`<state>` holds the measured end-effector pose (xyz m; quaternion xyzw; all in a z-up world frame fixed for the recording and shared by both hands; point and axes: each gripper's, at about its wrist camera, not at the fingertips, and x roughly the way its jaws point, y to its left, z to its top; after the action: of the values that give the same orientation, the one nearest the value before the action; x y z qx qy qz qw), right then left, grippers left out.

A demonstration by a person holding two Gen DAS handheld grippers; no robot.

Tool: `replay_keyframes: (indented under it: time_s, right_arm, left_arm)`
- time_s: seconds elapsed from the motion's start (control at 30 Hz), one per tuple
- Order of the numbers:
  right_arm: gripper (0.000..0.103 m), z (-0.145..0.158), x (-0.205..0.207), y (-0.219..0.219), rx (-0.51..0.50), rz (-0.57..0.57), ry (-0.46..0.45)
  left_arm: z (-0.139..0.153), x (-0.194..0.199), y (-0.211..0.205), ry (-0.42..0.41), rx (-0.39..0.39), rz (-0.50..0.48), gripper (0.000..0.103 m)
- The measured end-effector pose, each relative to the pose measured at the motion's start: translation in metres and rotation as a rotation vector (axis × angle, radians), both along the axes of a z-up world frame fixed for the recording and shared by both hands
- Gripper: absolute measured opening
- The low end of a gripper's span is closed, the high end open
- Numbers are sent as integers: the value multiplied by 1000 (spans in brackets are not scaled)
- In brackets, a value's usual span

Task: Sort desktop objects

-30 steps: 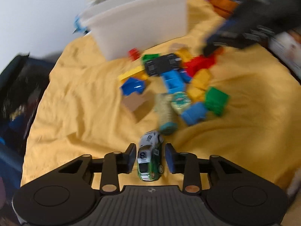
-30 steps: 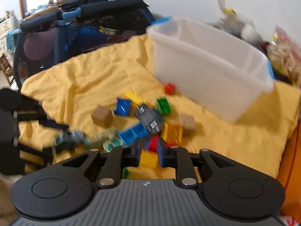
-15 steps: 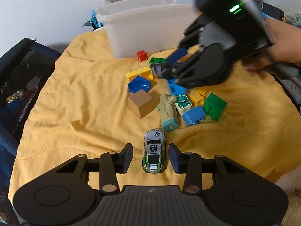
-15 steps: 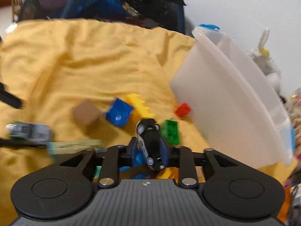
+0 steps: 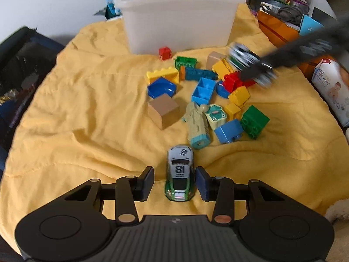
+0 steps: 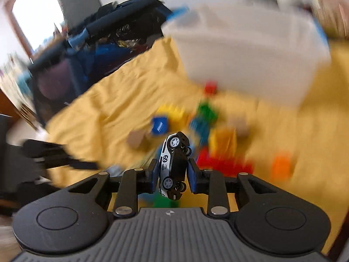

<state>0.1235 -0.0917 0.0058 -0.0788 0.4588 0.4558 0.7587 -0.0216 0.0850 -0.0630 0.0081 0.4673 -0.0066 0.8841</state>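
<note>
A green and silver toy car (image 5: 180, 173) numbered 81 rests on the yellow blanket (image 5: 87, 120) between the fingers of my open left gripper (image 5: 174, 184), closer to the right pad. My right gripper (image 6: 172, 173) is shut on a black and white toy car (image 6: 173, 166) numbered 69, held on its side above the blanket. In the left wrist view that right gripper (image 5: 257, 72) is a blur over the red bricks (image 5: 234, 80). A heap of coloured bricks (image 5: 205, 91) lies mid-blanket. Behind it stands a white plastic bin (image 5: 178, 19).
A tan cube (image 5: 164, 111), a pale green figure (image 5: 196, 124) and a green brick (image 5: 254, 119) lie near the heap. A dark playpen (image 5: 19, 69) borders the left. Boxes and packets (image 5: 327, 87) crowd the right edge.
My right gripper lifted the black and white car off the heap and swung it right, away from the bin. My left gripper stayed open around the green car.
</note>
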Motion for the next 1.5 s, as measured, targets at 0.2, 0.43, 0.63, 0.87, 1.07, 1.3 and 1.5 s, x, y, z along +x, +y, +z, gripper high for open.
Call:
replay_keyframes:
  time_s: [0.2, 0.43, 0.63, 0.87, 1.07, 1.3, 1.5]
  right_arm:
    - [31, -38, -3, -36, -16, -48, 217]
    - [42, -41, -7, -52, -39, -95, 131]
    - [42, -23, -19, -55, -97, -105, 2]
    - [42, -38, -37, -32, -171, -121, -25]
    - [33, -47, -52, -24, -252, -62, -130]
    - [33, -5, -37, -34, -177, -123, -146]
    - [33, 63, 9, -27, -72, -178, -320]
  left_arm:
    - [-5, 5, -3, -5, -23, -1, 33]
    - [-3, 4, -3, 9, -36, 23, 33]
    - [0, 5, -3, 15, -36, 38, 33]
    - [-5, 8, -3, 29, -32, 35, 34]
    - [-1, 6, 2, 35, -65, 11, 33]
    - [51, 5, 17, -82, -101, 22, 33]
    - [112, 47, 33, -233, -80, 1, 33]
